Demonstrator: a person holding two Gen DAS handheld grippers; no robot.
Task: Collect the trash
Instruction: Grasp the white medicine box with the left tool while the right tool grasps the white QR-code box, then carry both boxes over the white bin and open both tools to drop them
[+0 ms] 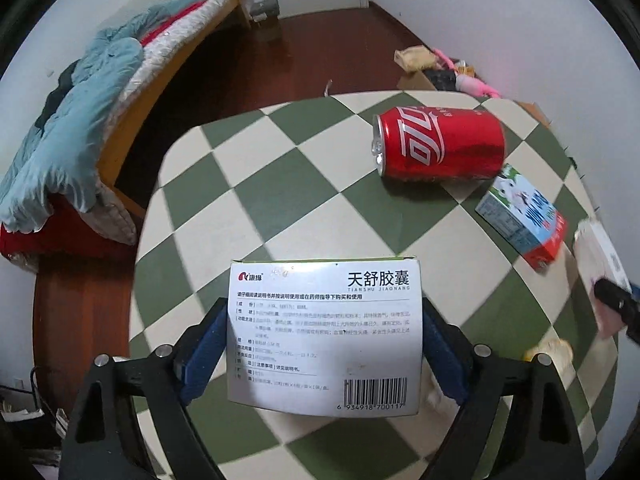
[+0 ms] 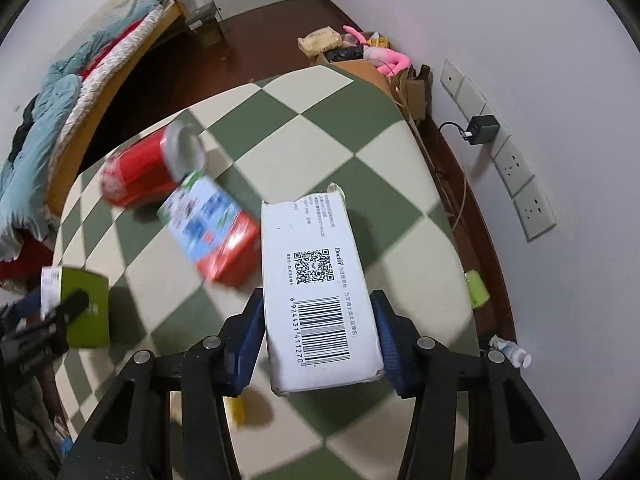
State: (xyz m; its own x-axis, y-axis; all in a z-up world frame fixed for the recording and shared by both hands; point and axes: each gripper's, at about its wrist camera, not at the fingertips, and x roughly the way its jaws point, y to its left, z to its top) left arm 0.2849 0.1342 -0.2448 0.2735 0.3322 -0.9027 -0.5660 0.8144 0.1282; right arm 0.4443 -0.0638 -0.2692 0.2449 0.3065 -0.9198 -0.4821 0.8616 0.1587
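My left gripper [image 1: 324,344] is shut on a white medicine box [image 1: 324,332] with a green edge and a barcode, held above the checkered table [image 1: 248,208]. My right gripper [image 2: 318,340] is shut on a long white toothpaste box [image 2: 320,296] with a QR code and barcode. A red cola can [image 1: 438,142] lies on its side on the table, also in the right wrist view [image 2: 140,172]. A blue and red milk carton [image 1: 524,216] lies beside it, also in the right wrist view [image 2: 216,232]. Each gripper shows at the edge of the other's view.
A bed [image 1: 80,140] with blue and red bedding stands at the left. A cardboard box [image 2: 360,68] with clutter and a pink toy sits by the far wall. Wall sockets [image 2: 516,176] and a charger are on the right. A small bottle [image 2: 512,350] lies at the table's right.
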